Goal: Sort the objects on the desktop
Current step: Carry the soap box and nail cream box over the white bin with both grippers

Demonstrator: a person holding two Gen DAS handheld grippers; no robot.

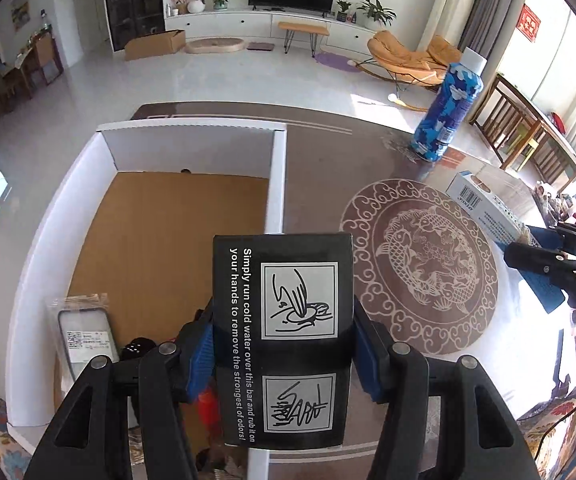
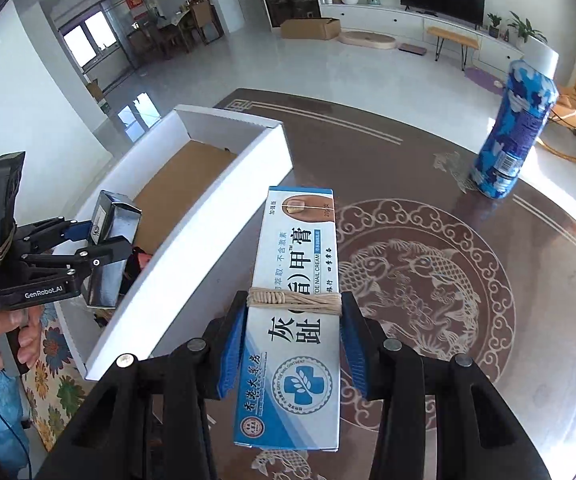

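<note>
My left gripper [image 1: 282,352] is shut on a black box [image 1: 284,320] printed with hand-washing drawings, held over the right wall of the white cardboard tray [image 1: 276,184]. From the right wrist view that gripper [image 2: 100,248] and its box [image 2: 110,252] hang over the tray's near end. My right gripper [image 2: 290,344] is shut on a blue-and-white nail cream box [image 2: 296,320] with a rubber band round it, held above the table right of the tray [image 2: 216,216]. It shows in the left wrist view [image 1: 484,208] at the right edge.
A blue camouflage bottle [image 1: 444,116] stands upright at the table's far right, also in the right wrist view [image 2: 516,132]. The tray holds a packaged phone case [image 1: 84,332] and small dark and red items at its near end. The brown table [image 1: 420,264] has a fish pattern.
</note>
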